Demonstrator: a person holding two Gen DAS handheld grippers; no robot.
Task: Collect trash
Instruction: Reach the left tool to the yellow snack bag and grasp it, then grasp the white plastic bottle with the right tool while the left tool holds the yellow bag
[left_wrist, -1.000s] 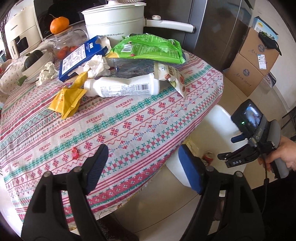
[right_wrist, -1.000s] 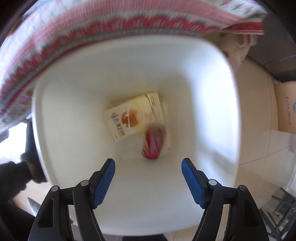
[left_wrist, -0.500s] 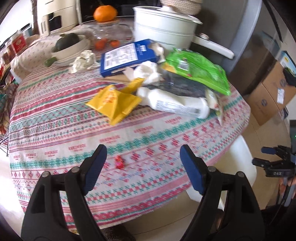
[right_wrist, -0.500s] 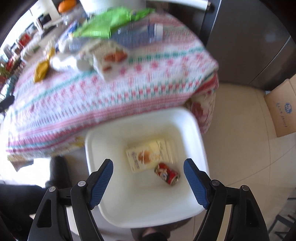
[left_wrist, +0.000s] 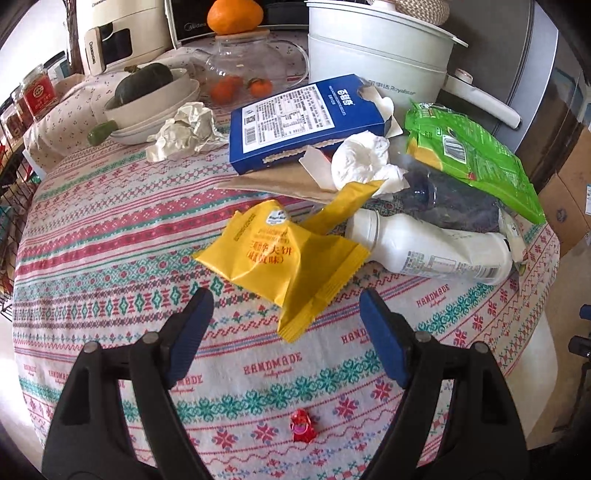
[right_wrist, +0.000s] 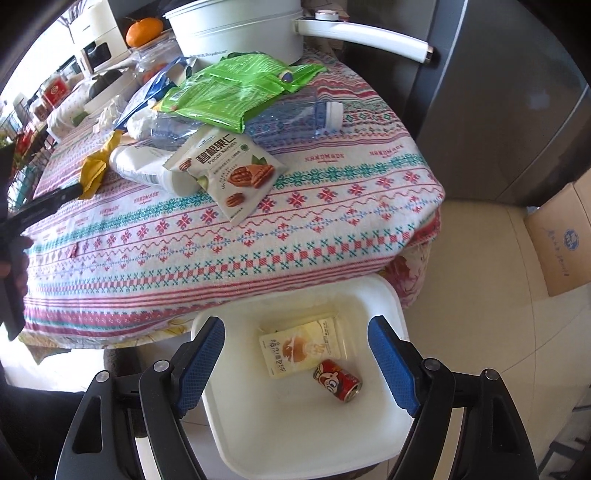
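Observation:
My left gripper (left_wrist: 284, 314) is open and empty, hovering over the tablecloth just short of a yellow snack wrapper (left_wrist: 280, 258). Behind it lie a white bottle (left_wrist: 432, 247), a white tissue wad (left_wrist: 362, 162), a blue box (left_wrist: 303, 118), a green bag (left_wrist: 469, 155) and a crumpled paper (left_wrist: 184, 133). A small red candy wrapper (left_wrist: 302, 430) lies between the gripper's arms. My right gripper (right_wrist: 295, 350) is open and empty above a white bin (right_wrist: 221, 443) on the floor, which holds a red can (right_wrist: 338, 380) and a cream carton (right_wrist: 301, 347). A pecan packet (right_wrist: 229, 173) lies on the table.
A white pot (left_wrist: 373, 48), a glass teapot with an orange on its lid (left_wrist: 255, 70), bowls with a squash (left_wrist: 147, 96) and jars stand at the table's back. A grey fridge (right_wrist: 498, 92) and cardboard boxes (right_wrist: 557, 236) stand beyond the table.
My left gripper swung from the table's edge in over the table toward the yellow wrapper. My right gripper rose out of the bin and tilted up, bringing the table into view.

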